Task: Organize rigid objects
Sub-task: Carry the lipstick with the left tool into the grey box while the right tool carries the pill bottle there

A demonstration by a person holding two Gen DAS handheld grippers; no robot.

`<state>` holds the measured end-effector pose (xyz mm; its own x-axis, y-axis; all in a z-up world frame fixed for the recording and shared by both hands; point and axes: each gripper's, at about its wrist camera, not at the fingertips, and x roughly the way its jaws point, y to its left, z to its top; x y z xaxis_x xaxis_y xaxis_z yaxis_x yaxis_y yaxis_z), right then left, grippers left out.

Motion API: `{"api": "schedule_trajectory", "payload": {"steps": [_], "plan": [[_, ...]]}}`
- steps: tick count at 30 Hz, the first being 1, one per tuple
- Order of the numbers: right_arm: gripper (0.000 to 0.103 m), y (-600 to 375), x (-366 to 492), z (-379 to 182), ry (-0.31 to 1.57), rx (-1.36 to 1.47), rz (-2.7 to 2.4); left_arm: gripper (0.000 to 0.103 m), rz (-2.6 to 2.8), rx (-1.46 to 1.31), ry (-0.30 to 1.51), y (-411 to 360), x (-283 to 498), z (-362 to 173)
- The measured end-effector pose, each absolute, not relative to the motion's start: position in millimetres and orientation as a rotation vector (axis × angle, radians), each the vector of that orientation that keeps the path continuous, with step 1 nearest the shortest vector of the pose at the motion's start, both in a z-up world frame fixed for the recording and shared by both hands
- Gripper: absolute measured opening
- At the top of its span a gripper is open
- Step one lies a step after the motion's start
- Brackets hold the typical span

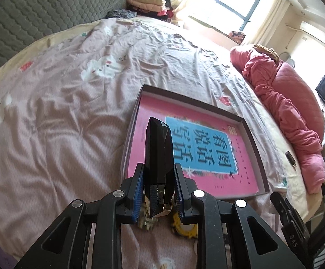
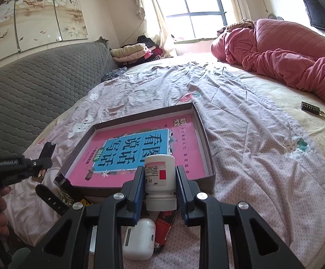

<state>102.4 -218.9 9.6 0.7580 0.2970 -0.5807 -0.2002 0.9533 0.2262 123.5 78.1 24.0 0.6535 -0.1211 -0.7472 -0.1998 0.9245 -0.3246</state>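
My left gripper [image 1: 159, 174] is shut on a tall black faceted object [image 1: 158, 154] with a gold base, held upright above the near left corner of a shallow grey tray [image 1: 255, 148]. A pink and blue book [image 1: 198, 150] lies flat inside the tray. In the right wrist view my right gripper [image 2: 160, 179] is shut on a white pill bottle [image 2: 160, 174], cap toward the camera, just before the tray's near wall [image 2: 140, 189]. The left gripper [image 2: 39, 163] and the black object [image 2: 48, 150] show at the left edge there.
On the bed near the tray lie a white earbud case [image 2: 140, 239], a red packet [image 2: 165, 224], a black strap [image 2: 50, 198] and a yellow toothed piece [image 1: 184, 227]. A small dark keyfob [image 2: 311, 107] sits far right. A pink quilt [image 2: 285, 51] is heaped along the bed's edge.
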Motion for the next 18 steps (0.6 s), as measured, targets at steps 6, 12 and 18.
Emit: {"api": "schedule_trajectory", "payload": {"steps": [6, 12, 18], "plan": [[0.027, -218, 119, 9, 0.654, 0.145, 0.271, 0.025, 0.046, -0.395, 0.866, 77, 144, 22], [0.027, -219, 143, 4, 0.664, 0.143, 0.255, 0.025, 0.046, -0.380, 0.879, 74, 160, 15], [0.027, -212, 167, -8, 0.707, 0.098, 0.223, 0.025, 0.053, -0.366, 0.924, 69, 170, 2]]}}
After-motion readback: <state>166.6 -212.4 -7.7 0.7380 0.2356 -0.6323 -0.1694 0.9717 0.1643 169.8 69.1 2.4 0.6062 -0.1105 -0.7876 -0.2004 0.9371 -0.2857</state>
